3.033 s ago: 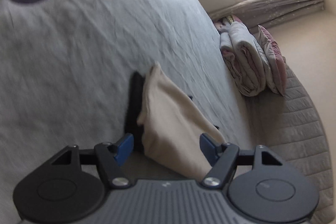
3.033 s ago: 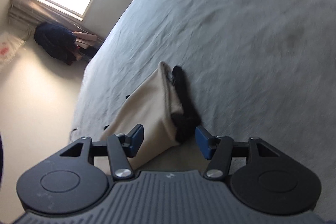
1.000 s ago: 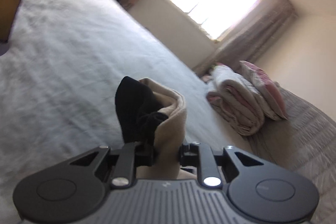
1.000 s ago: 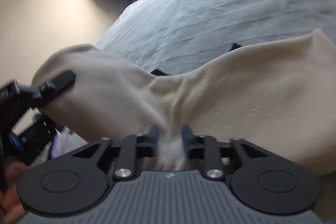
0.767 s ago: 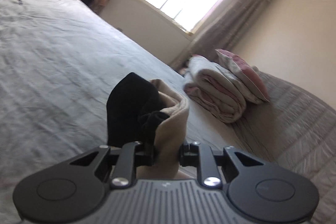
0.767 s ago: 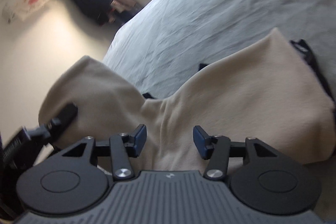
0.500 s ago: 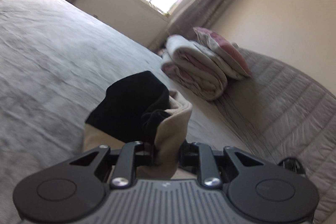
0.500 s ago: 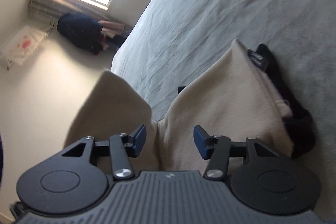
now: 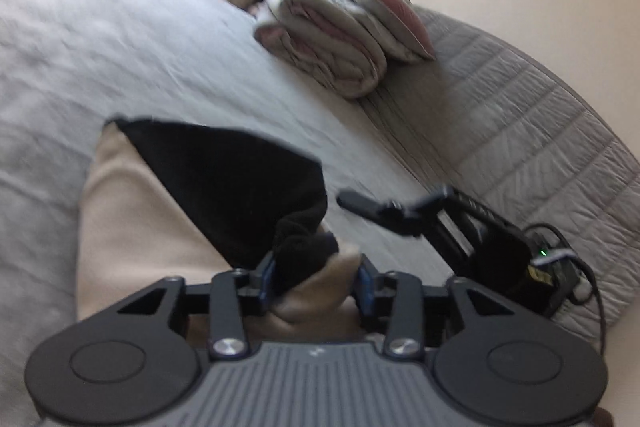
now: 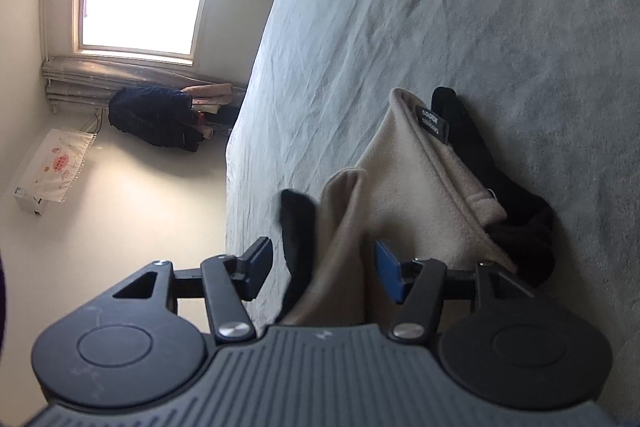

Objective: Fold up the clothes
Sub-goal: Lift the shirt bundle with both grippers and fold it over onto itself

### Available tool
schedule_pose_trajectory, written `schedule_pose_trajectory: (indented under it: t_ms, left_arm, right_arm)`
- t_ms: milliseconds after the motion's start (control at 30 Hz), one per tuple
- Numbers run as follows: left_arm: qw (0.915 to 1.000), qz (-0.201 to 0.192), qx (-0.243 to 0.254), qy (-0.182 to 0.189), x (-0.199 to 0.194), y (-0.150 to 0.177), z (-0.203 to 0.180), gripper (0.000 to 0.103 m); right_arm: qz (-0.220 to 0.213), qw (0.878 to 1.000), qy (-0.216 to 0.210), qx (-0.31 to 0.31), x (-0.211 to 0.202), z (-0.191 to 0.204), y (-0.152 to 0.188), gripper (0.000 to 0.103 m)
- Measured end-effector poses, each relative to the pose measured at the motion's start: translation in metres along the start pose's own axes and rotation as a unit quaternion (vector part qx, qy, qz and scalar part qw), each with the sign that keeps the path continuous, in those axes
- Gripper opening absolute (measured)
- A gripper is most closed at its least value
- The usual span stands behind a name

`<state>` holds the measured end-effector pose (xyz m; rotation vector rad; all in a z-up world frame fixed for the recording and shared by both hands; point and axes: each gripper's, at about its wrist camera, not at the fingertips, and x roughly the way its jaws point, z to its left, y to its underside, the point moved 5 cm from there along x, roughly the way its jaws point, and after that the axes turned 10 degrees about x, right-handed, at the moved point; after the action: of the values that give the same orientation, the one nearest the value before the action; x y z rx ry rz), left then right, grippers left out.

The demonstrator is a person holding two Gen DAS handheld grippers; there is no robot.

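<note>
The right tool (image 10: pixel 323 269) has let go of the garment (image 10: pixel 424 195); the left tool (image 9: pixel 316 281) still grips it.

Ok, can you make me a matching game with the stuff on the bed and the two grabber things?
Things:
1. left gripper
2. right gripper
3. folded quilt
4. beige and black garment

States:
A. lying partly on the grey bed sheet
B. jaws open, cloth between them
C. jaws shut on cloth
D. stacked by the headboard

Pairs: 1-C, 2-B, 3-D, 4-A
</note>
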<state>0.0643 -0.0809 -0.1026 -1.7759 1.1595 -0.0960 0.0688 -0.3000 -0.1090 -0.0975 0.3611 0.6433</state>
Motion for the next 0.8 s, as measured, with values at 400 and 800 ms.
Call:
schedule_pose_trajectory:
  t_ms: [400,800]
  left_arm:
    - [0.9994,-0.021,-0.008,0.024,-0.030,-0.012,0.011,0.049]
    - [0.9940,-0.054,-0.009,-0.094,-0.044,-0.018,0.048,0.028]
  right_arm:
    - [-0.003,0.994,0.050,-0.094,0.017,0.019,0.017,0.061]
    - [-0.033,0.978,0.073,-0.193,0.019,0.031,0.024,0.018]
